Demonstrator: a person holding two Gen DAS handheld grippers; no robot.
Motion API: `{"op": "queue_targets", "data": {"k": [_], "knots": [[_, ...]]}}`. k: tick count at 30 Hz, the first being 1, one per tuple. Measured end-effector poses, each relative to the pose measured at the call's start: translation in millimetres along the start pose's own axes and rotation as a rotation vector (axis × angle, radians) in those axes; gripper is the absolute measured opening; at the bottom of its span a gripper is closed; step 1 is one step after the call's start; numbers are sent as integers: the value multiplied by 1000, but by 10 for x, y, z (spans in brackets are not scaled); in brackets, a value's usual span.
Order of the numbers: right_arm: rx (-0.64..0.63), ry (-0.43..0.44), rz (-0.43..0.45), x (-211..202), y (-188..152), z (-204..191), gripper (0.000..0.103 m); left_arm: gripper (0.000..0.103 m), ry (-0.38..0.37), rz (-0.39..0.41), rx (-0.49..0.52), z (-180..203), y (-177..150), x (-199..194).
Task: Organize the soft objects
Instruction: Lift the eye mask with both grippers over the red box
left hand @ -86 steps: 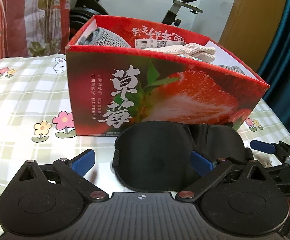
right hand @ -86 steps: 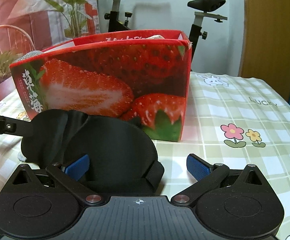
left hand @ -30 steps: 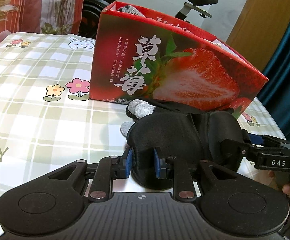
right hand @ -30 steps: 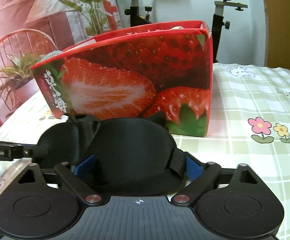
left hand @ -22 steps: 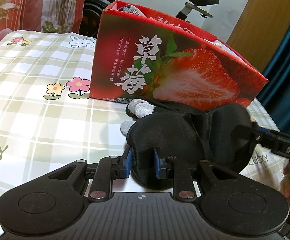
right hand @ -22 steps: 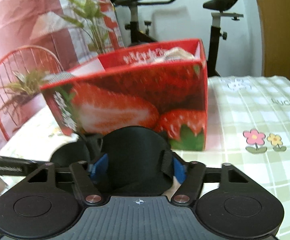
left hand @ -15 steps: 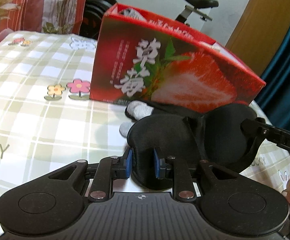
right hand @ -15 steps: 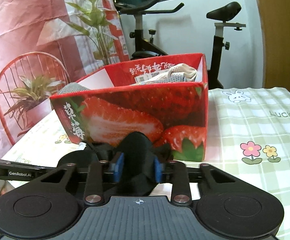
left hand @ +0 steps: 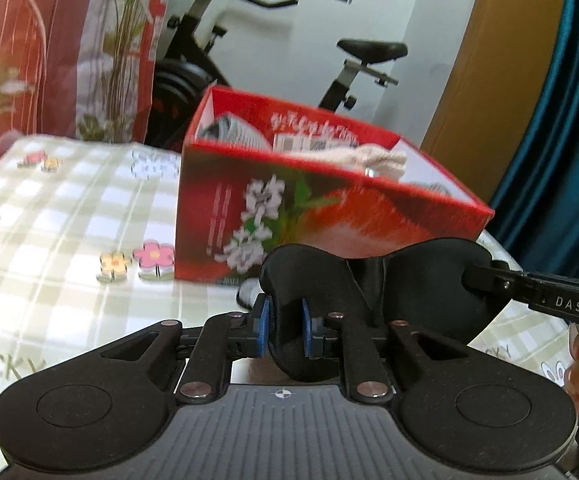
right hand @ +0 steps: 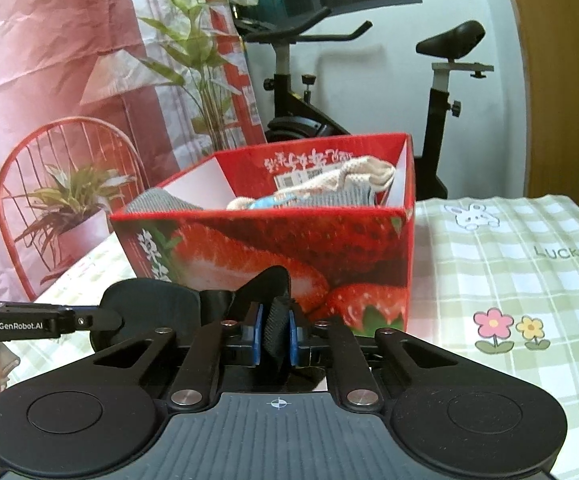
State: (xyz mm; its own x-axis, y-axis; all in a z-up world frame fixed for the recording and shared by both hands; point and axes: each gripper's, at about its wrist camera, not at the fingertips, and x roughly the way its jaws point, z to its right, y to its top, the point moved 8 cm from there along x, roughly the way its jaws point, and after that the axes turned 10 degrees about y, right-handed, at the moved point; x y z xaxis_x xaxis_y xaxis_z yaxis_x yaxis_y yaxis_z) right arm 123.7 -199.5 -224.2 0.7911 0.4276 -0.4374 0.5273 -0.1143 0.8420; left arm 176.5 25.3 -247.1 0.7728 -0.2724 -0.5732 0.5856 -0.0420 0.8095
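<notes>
A black padded eye mask (left hand: 369, 280) hangs in the air in front of the red strawberry box (left hand: 289, 208), held at both ends. My left gripper (left hand: 283, 330) is shut on its left cup. My right gripper (right hand: 275, 334) is shut on the other end, at the strap (right hand: 273, 324), and shows at the right of the left wrist view (left hand: 489, 280). The mask also shows in the right wrist view (right hand: 157, 300). The open box (right hand: 289, 248) holds cream and grey knitted items (right hand: 329, 188). A grey glove fingertip (left hand: 248, 292) lies on the table under the mask.
The table has a green checked cloth (right hand: 509, 280) with flower and rabbit prints. An exercise bike (right hand: 349, 80) stands behind the table. A red wire chair with a potted plant (right hand: 61, 208) is at the left. A teal curtain (left hand: 561, 120) hangs at the right.
Both grippers shut on the mask and lifted it off the table. It now hangs higher, level with the lower part of the box. The box's inside has come into view.
</notes>
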Motion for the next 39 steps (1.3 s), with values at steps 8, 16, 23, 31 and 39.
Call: {"op": "queue_targets", "data": {"k": [8,16,23,31,39], "knots": [[-24,14,44,-114,223,-80,11,17,2,97,35,87,287,-192],[-70,23,58,-140,441,-170,11,16,5,159,63,145,558,-290],[-89,26,69,-110,685,-211,11,16,3,195,75,190,730,-344],[-112,23,80,-57,935,-206,11,16,6,208,59,165,903,-298],[-127,13,81,61,1142,-151,11,16,12,213,47,132,1073,-178]]}}
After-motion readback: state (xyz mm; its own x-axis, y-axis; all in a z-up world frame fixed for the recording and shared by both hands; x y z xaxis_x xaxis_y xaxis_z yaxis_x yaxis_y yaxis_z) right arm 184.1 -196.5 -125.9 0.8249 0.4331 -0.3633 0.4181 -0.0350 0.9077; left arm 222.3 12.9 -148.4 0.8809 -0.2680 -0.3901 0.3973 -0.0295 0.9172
